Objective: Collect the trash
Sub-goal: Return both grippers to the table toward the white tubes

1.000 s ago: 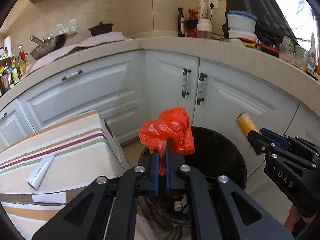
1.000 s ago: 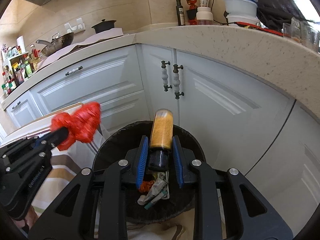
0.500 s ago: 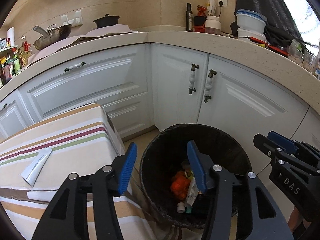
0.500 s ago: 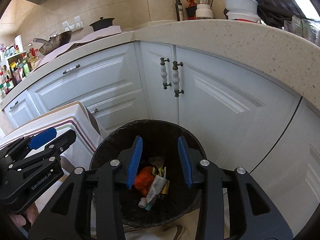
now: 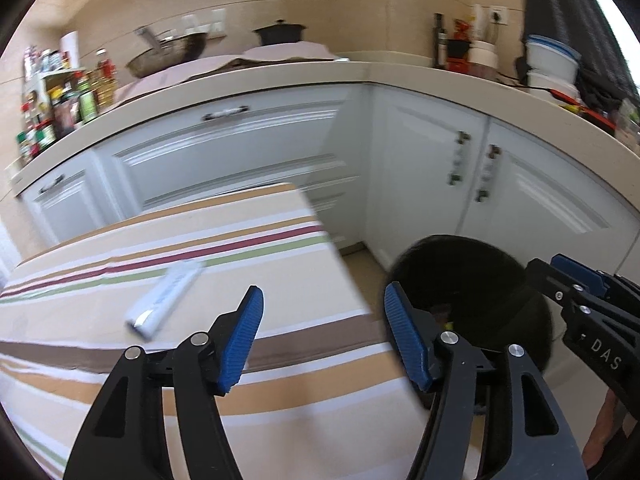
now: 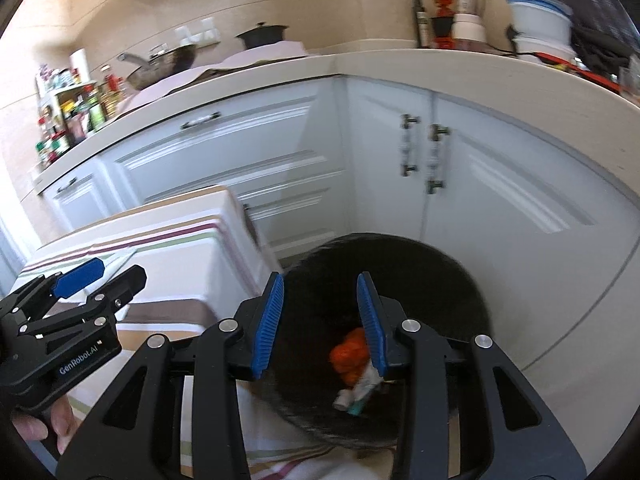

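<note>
- Jaws of left gripper [image 5: 322,334] spreading wider, nothing between the blue pads, aimed over the edge of the striped tablecloth [image 5: 120,380] just left of the bin [image 5: 528,308].
- Jaws of right gripper [image 6: 320,322] apart, nothing pinched, hovering right above the bin [image 6: 400,256] opening.
- Black bin on the floor against the white corner cabinets [image 5: 520,200], touching or nearly touching the table side; cannot tell which.
- Inside the bin: orange crumpled bag [image 6: 348,350], with a small white and teal tube [image 6: 358,394] just below it, both on the bottom.
- White tube [image 5: 166,300] lying flat on the tablecloth, well left of the bin, tilted diagonally, untouched.
- From the right wrist view, left gripper [image 6: 96,276] sits left of the bin above the cloth, fingers of a hand [image 6: 60,424] under it.
- Countertop above the bin: pot, pan, bottles, stacked white containers; blurred.
</note>
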`<action>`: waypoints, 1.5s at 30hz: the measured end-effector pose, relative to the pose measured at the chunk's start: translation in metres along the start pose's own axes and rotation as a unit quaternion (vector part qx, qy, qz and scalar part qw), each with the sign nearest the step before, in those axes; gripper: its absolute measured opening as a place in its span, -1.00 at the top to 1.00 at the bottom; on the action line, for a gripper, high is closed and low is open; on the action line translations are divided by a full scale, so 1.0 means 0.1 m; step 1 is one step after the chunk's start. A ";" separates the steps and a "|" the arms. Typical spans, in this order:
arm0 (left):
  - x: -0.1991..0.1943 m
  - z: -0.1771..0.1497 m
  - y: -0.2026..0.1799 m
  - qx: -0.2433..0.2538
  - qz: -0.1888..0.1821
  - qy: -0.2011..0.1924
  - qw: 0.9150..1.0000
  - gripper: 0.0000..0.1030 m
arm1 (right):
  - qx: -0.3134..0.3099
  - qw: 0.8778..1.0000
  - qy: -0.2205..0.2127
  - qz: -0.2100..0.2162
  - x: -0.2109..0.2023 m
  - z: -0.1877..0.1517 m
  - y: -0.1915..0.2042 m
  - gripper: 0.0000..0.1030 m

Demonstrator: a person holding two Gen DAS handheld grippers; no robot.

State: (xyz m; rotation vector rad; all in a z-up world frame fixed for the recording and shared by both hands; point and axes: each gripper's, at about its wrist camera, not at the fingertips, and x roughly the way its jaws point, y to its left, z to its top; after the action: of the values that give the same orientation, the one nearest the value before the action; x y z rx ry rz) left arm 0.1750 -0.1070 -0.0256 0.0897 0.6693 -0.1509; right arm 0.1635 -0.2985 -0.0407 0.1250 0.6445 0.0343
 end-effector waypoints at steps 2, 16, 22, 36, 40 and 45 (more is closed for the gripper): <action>-0.02 -0.04 0.19 -0.011 0.017 0.003 1.000 -0.21 | -0.009 1.000 0.003 0.013 0.03 -0.01 0.16 0.27; -0.04 -0.21 1.02 -0.058 0.076 0.021 0.995 -0.22 | -0.057 0.995 0.031 0.071 0.29 -0.02 1.02 0.27; -0.03 -0.27 1.28 -0.072 0.084 0.027 0.994 -0.26 | -0.074 0.993 0.041 0.083 0.39 -0.05 1.27 0.27; -0.01 -0.34 1.53 -0.087 0.088 0.035 0.992 -0.28 | -0.107 0.987 0.066 0.103 0.58 -0.09 1.70 0.27; -0.03 -0.36 1.62 -0.094 0.092 0.036 0.991 -0.28 | -0.116 0.985 0.072 0.107 0.62 -0.12 1.79 0.27; -0.05 -0.40 1.74 -0.101 0.101 0.038 0.989 -0.28 | -0.125 0.981 0.088 0.115 0.72 -0.17 1.91 0.26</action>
State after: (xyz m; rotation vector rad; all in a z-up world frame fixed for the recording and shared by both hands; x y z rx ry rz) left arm 0.1758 0.0700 -0.0484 -0.0314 0.7442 0.1166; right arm 0.2117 -0.1024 -0.0728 -0.0481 0.7939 0.3528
